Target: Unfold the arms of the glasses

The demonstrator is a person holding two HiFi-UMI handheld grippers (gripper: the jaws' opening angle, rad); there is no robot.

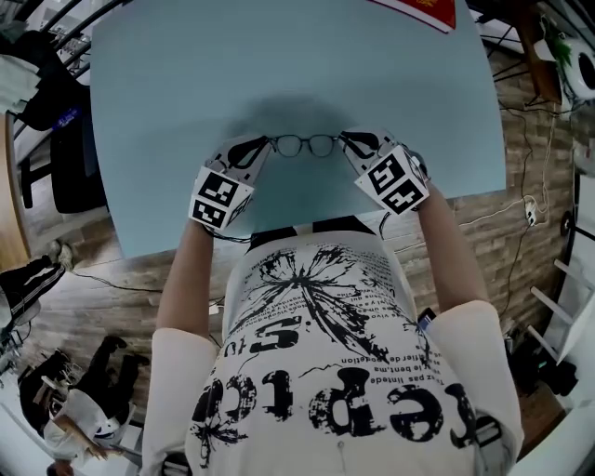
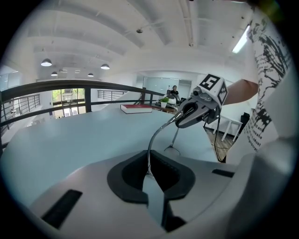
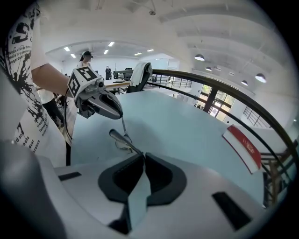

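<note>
Thin dark-rimmed glasses (image 1: 307, 144) hang between my two grippers over the pale blue table (image 1: 167, 84), lenses facing away from me. My left gripper (image 1: 260, 147) is shut on the arm at the glasses' left end. In the left gripper view, that thin metal arm (image 2: 155, 136) rises out of my left gripper (image 2: 149, 173) and curves toward my right gripper (image 2: 183, 116). My right gripper (image 1: 351, 141) is shut on the other arm. In the right gripper view, that arm (image 3: 122, 139) sticks out of my right gripper (image 3: 141, 156), with my left gripper (image 3: 119, 114) beyond.
A red book (image 1: 420, 11) lies at the table's far right edge, also seen as the red book (image 3: 243, 145) and red book (image 2: 136, 108). The table's near edge (image 1: 307, 223) is close under my hands. Cables run over the wooden floor (image 1: 502, 209).
</note>
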